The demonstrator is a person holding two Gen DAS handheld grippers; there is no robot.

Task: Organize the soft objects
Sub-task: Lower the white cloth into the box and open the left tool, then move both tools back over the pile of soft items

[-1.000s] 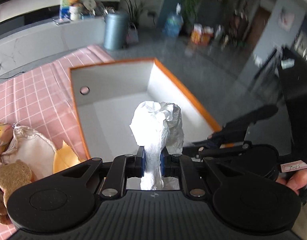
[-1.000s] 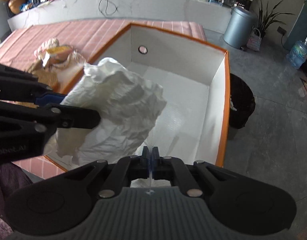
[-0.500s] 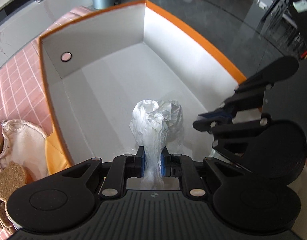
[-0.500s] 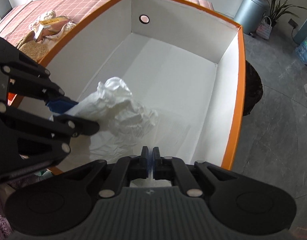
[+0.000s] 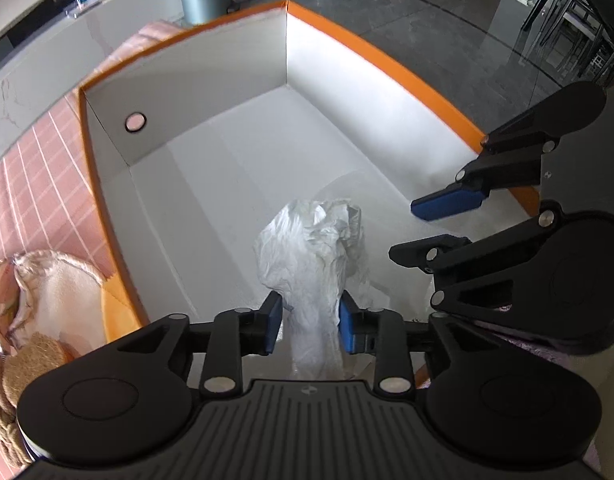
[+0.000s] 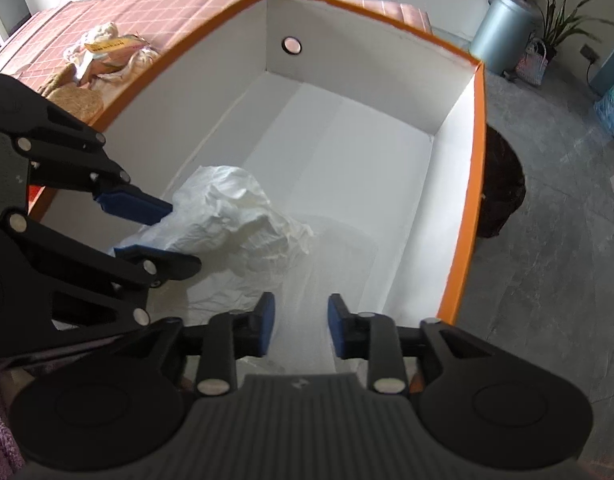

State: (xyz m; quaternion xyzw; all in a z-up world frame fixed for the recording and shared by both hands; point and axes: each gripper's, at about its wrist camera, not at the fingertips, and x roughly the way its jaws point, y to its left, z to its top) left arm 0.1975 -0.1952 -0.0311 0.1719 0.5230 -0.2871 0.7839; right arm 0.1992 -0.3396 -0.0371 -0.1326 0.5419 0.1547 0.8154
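Note:
A crumpled white plastic bag [image 5: 313, 256] lies on the floor of a white box with an orange rim [image 5: 371, 46]. My left gripper [image 5: 310, 328] stands open around the bag's near end, its blue pads apart on either side. In the right wrist view the bag [image 6: 231, 220] rests at the box's near left, with the left gripper [image 6: 155, 236] beside it. My right gripper [image 6: 299, 330] is open and empty above the box floor, and it shows in the left wrist view [image 5: 435, 228] at the right.
The box [image 6: 477, 168] sits on a pink checked tablecloth [image 6: 107, 12]. Soft items lie left of the box: a cream satin pouch [image 5: 63, 292], woven brown coasters [image 5: 27, 364] and a plush bundle [image 6: 111, 50]. A grey bin [image 6: 503, 28] stands beyond on the floor.
Both grippers went down into the box with the bag. The left gripper opened and let go of the bag; the right gripper opened too.

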